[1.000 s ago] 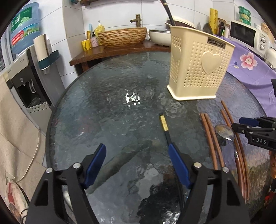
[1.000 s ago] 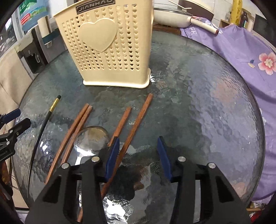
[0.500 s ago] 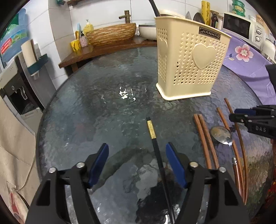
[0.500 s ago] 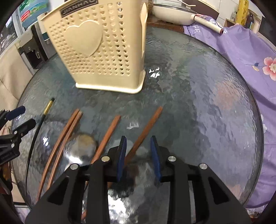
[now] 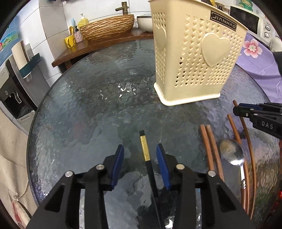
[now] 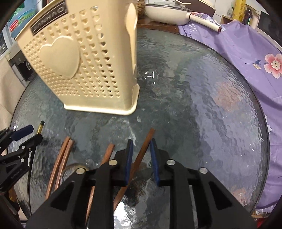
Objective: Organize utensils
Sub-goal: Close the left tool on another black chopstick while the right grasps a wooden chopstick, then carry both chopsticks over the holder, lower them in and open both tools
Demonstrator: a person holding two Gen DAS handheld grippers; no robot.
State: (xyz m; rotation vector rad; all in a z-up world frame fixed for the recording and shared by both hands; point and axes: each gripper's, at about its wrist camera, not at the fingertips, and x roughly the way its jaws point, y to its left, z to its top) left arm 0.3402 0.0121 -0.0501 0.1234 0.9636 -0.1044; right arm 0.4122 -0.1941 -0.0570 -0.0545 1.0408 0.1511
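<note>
A cream perforated utensil holder point(image 5: 195, 58) stands on the round glass table point(image 5: 88, 109); it also shows in the right wrist view point(image 6: 82, 67). My left gripper point(image 5: 140, 149) straddles a black chopstick with a gold band point(image 5: 144, 149), jaws partly closed and not touching it. My right gripper point(image 6: 141, 144) has narrow jaws around a brown wooden chopstick point(image 6: 147, 141). A second brown chopstick point(image 6: 107, 155), a brown pair point(image 5: 209, 146) and a metal spoon point(image 5: 232, 151) lie between the grippers.
A purple flowered cloth point(image 6: 246, 58) covers the surface right of the table. A counter with a woven basin point(image 5: 107, 26) and a white pan point(image 6: 167, 15) stands behind. A water dispenser point(image 5: 12, 88) is at the left.
Both grippers moved forward and lower toward the table. The left jaws narrowed around the black chopstick. The right jaws narrowed around the rightmost brown chopstick.
</note>
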